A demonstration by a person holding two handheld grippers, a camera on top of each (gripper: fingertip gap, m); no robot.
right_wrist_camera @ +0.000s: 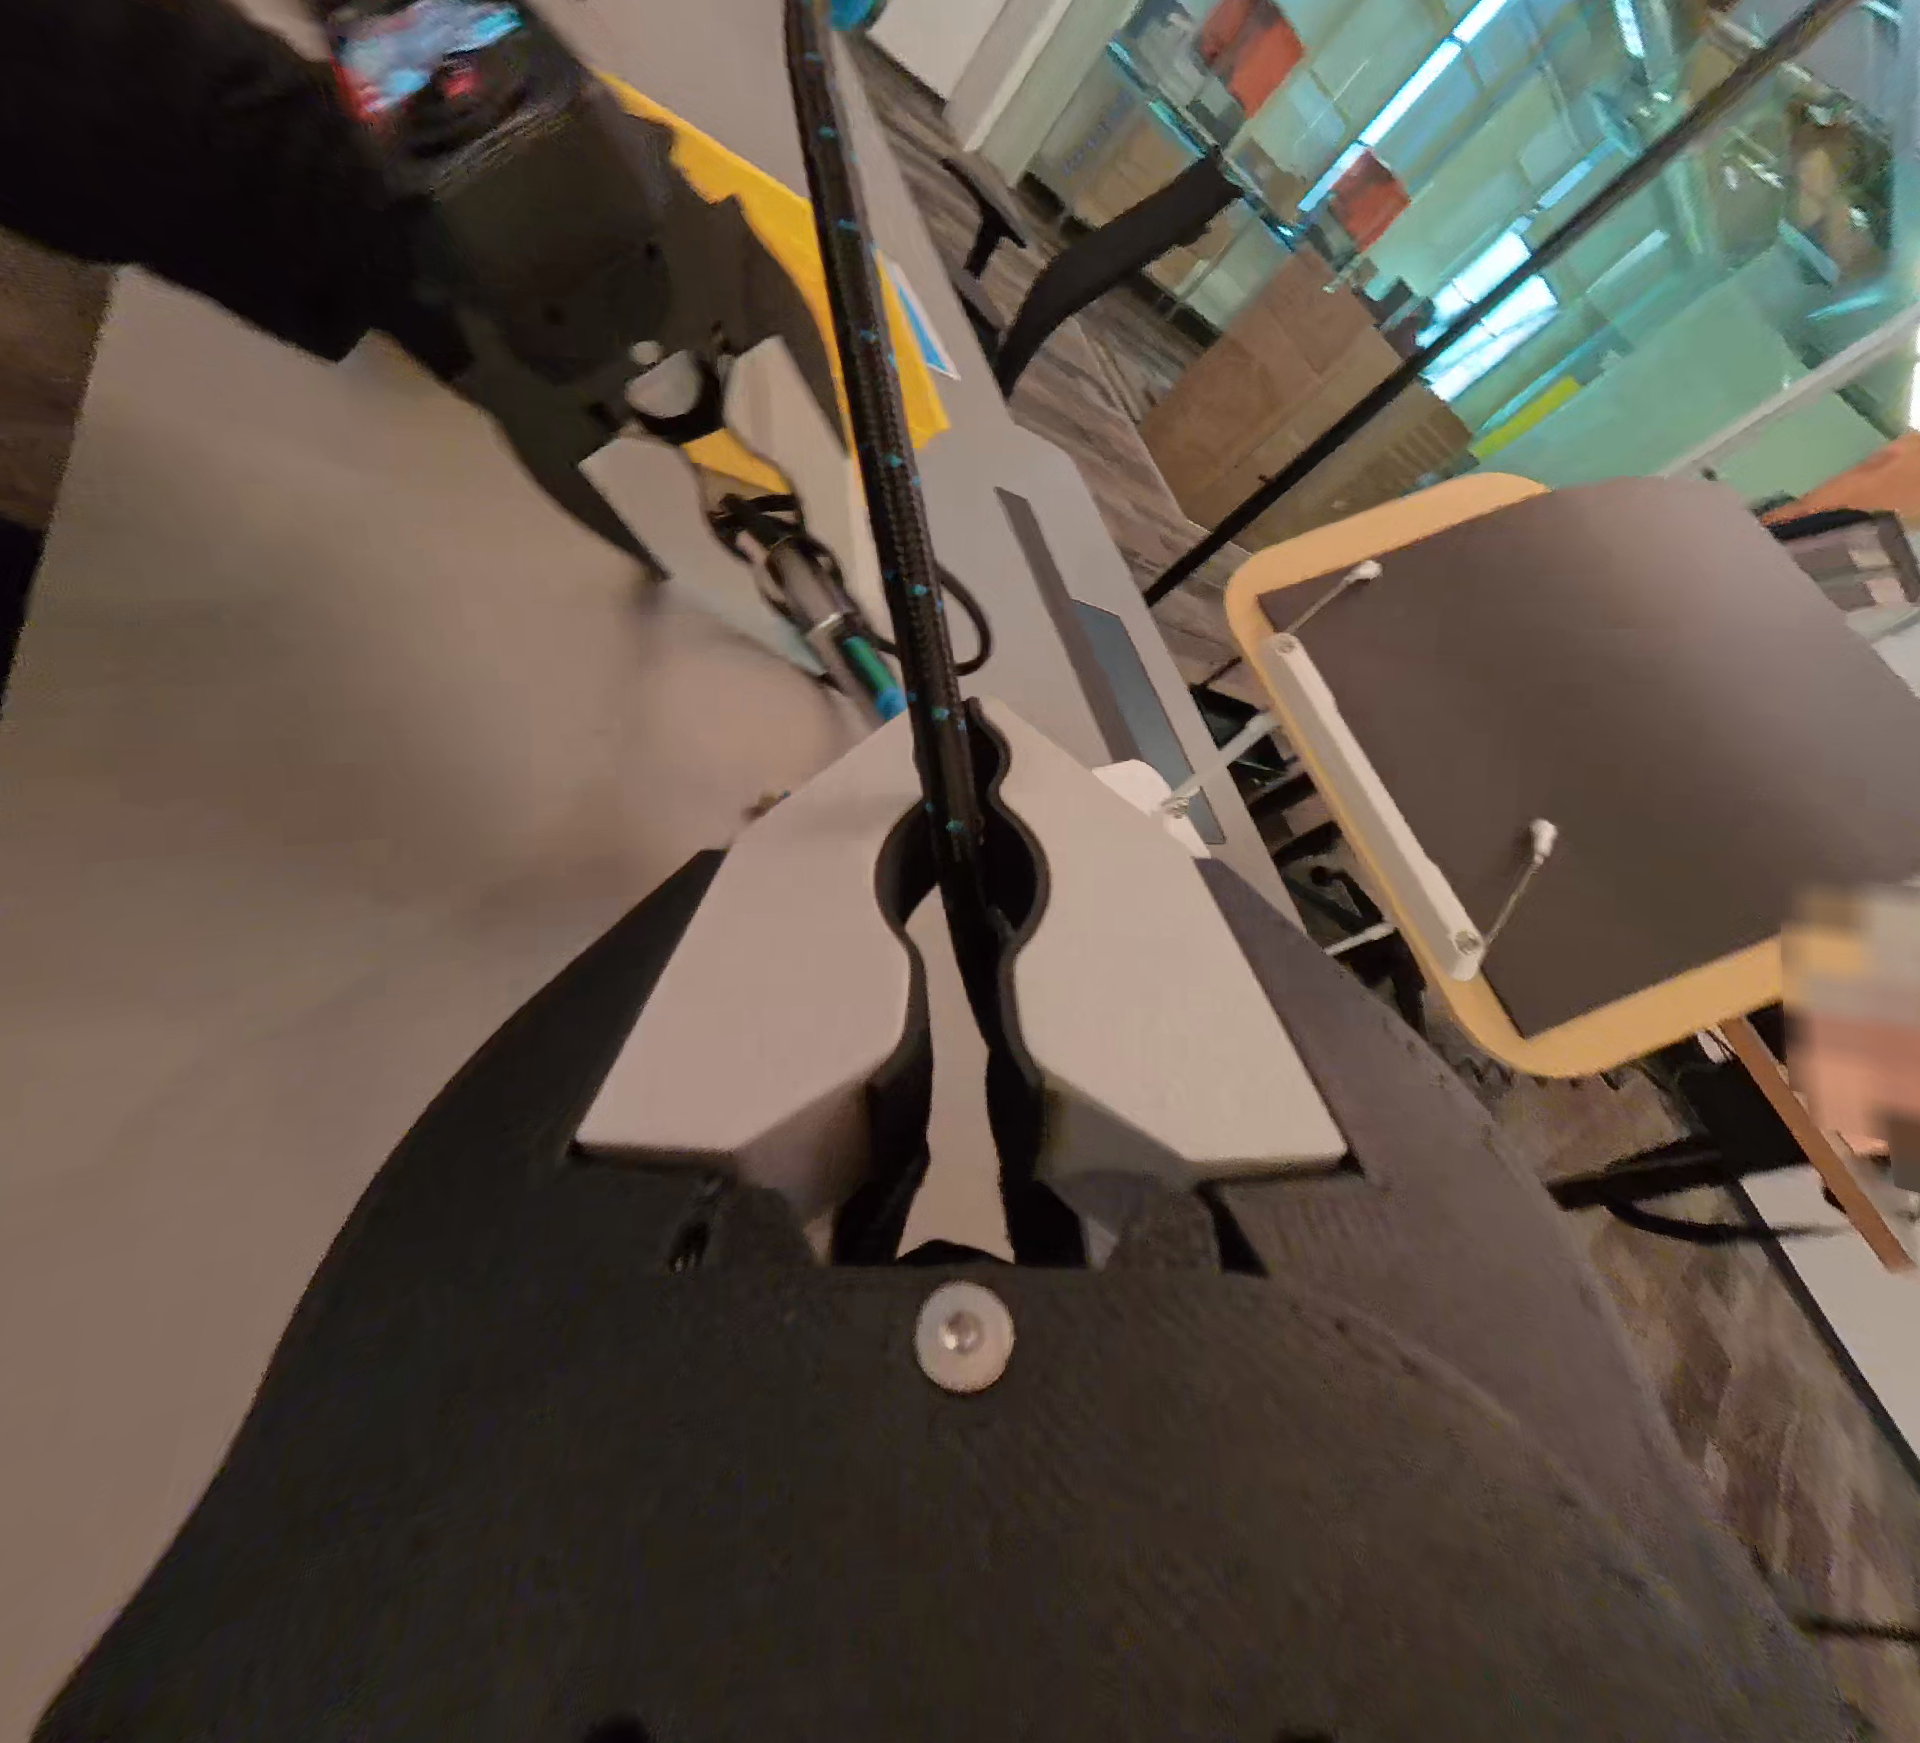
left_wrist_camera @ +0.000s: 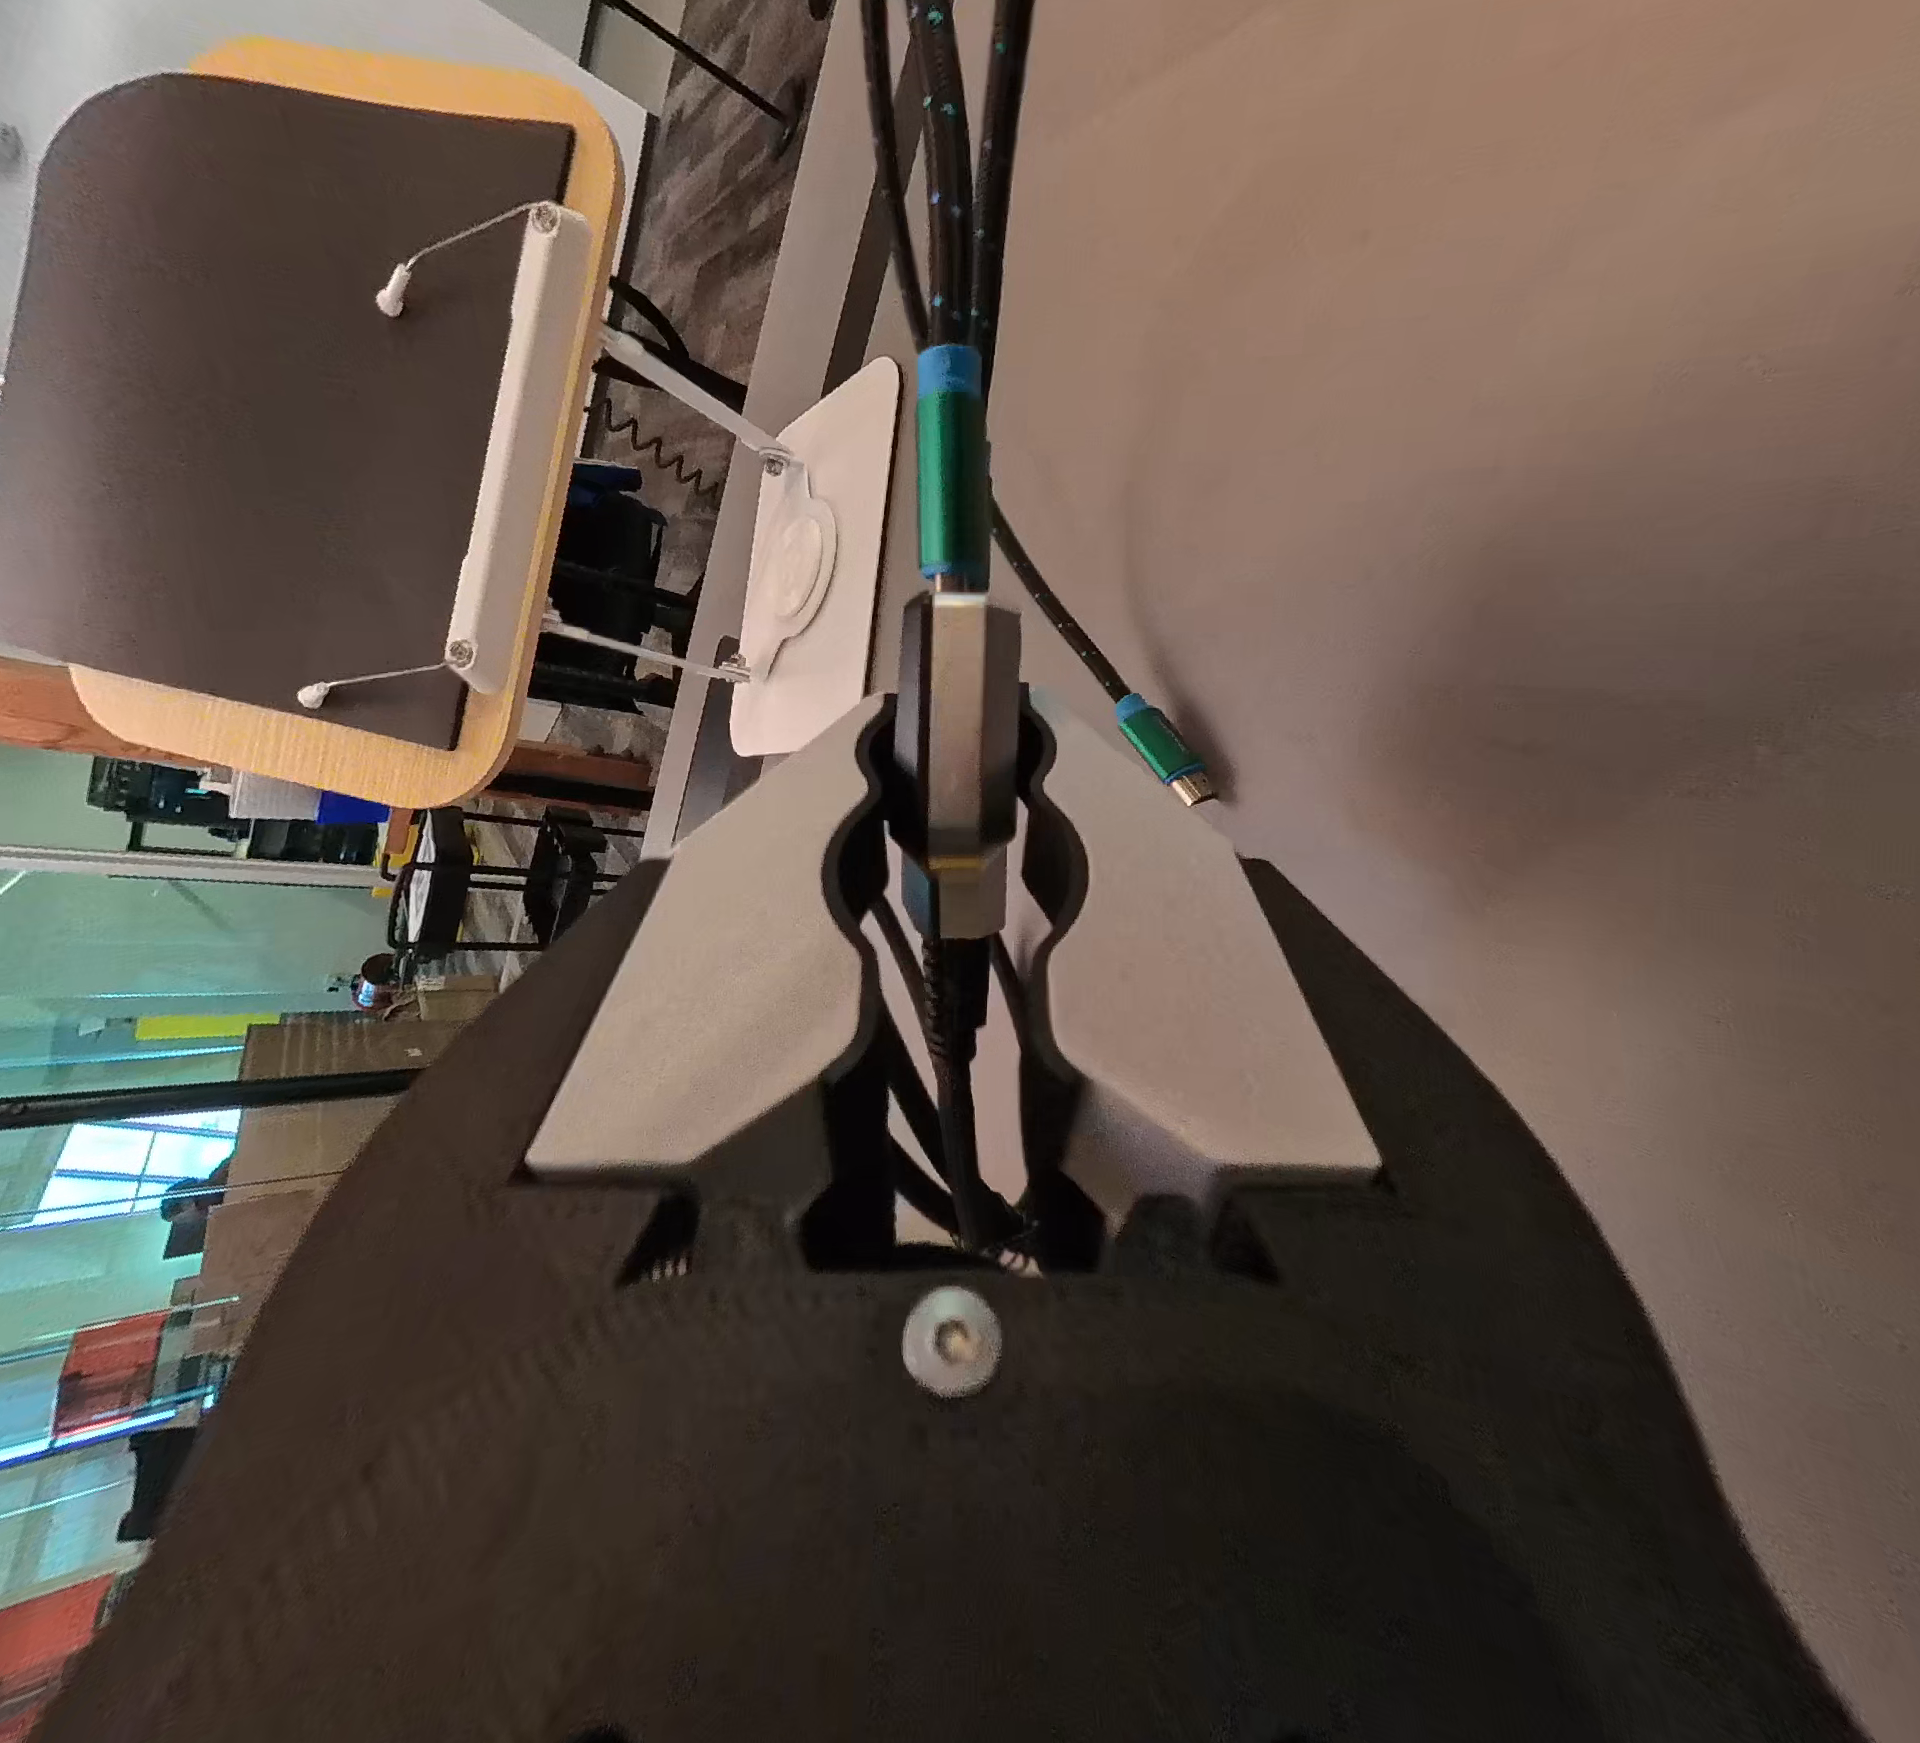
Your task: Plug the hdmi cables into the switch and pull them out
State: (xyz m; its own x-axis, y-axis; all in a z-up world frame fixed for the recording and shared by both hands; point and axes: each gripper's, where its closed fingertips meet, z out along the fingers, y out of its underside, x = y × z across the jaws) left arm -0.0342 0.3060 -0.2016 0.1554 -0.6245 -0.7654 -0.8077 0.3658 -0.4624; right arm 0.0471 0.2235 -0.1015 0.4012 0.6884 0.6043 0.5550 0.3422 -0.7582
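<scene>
Currently the left gripper (left_wrist_camera: pixel 954 820) is clamping the small, rigid switch (left_wrist_camera: pixel 951 737) above the table (left_wrist_camera: pixel 1455 343), one plug (left_wrist_camera: pixel 948 488) seated, while the right gripper (right_wrist_camera: pixel 961 820) is pinching a stiff braided cable (right_wrist_camera: pixel 883 446), best taken by its hard plug.

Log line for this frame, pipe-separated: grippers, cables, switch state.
left gripper: shut on switch | right gripper: shut on braided cable | green plug: seated in switch | second plug: loose on table
</scene>
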